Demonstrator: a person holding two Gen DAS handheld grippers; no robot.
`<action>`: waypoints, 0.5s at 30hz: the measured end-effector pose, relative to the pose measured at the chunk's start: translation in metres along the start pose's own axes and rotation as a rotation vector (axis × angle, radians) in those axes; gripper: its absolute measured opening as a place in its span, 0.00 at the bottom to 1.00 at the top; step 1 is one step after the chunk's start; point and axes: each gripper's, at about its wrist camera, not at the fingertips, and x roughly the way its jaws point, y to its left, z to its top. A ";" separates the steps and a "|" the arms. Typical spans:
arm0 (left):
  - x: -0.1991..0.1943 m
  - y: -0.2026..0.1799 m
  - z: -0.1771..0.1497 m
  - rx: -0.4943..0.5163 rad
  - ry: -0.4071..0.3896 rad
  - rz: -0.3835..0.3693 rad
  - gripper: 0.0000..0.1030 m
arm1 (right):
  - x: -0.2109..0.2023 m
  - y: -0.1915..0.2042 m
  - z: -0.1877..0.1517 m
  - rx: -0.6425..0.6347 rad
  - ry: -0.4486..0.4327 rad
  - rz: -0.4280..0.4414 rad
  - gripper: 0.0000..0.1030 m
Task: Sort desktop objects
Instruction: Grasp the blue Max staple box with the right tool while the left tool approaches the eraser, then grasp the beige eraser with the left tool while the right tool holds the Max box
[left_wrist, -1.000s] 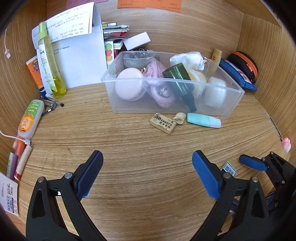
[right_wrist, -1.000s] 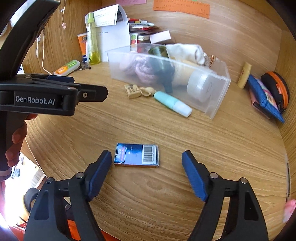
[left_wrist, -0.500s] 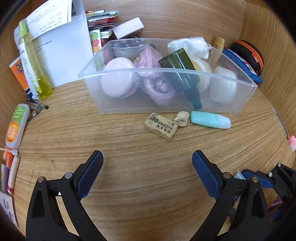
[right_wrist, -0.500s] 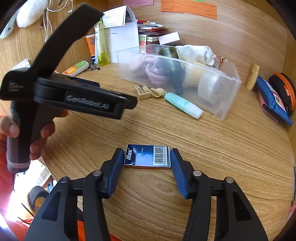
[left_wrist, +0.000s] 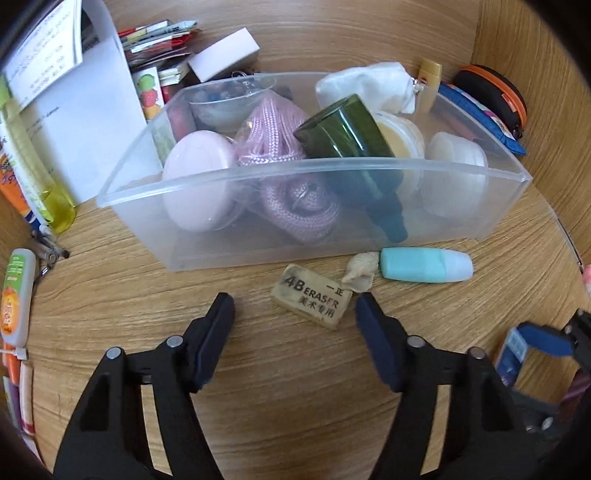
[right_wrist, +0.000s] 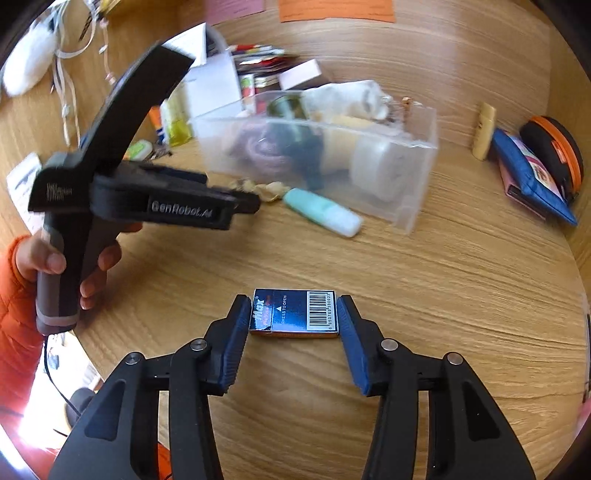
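A beige eraser (left_wrist: 312, 301) printed "4B ERASER" lies flat on the wooden desk just in front of a clear plastic bin (left_wrist: 314, 168). My left gripper (left_wrist: 293, 306) straddles it. Its jaws are closing, with a gap left on the left side of the eraser. A dark blue staple box (right_wrist: 295, 314) with a barcode sits between the fingers of my right gripper (right_wrist: 294, 308). These jaws are closing too, and both pads press on the box's short ends. In the right wrist view a hand holds the left gripper (right_wrist: 251, 201) near the bin.
The bin holds a pink round case (left_wrist: 199, 184), pink cord, a dark green bottle (left_wrist: 351, 147) and pale jars. A teal tube (left_wrist: 424, 264) and a beige scrap (left_wrist: 360, 269) lie beside the eraser. Papers and a yellow bottle (left_wrist: 48, 192) stand left; a blue pouch (right_wrist: 532, 181) and an orange-rimmed case (right_wrist: 554, 147) lie right.
My left gripper moved forward toward the bin and narrowed its jaws around the eraser. The right jaws closed from wide apart onto the blue box's ends.
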 end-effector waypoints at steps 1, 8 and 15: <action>0.001 0.000 0.001 0.001 0.000 -0.004 0.65 | -0.002 -0.002 0.001 0.005 -0.006 -0.001 0.43; 0.000 -0.010 0.002 0.054 -0.020 -0.029 0.44 | -0.012 -0.018 0.011 0.040 -0.038 -0.002 0.43; 0.000 -0.015 0.002 0.066 -0.030 0.002 0.43 | -0.013 -0.029 0.017 0.076 -0.045 0.013 0.43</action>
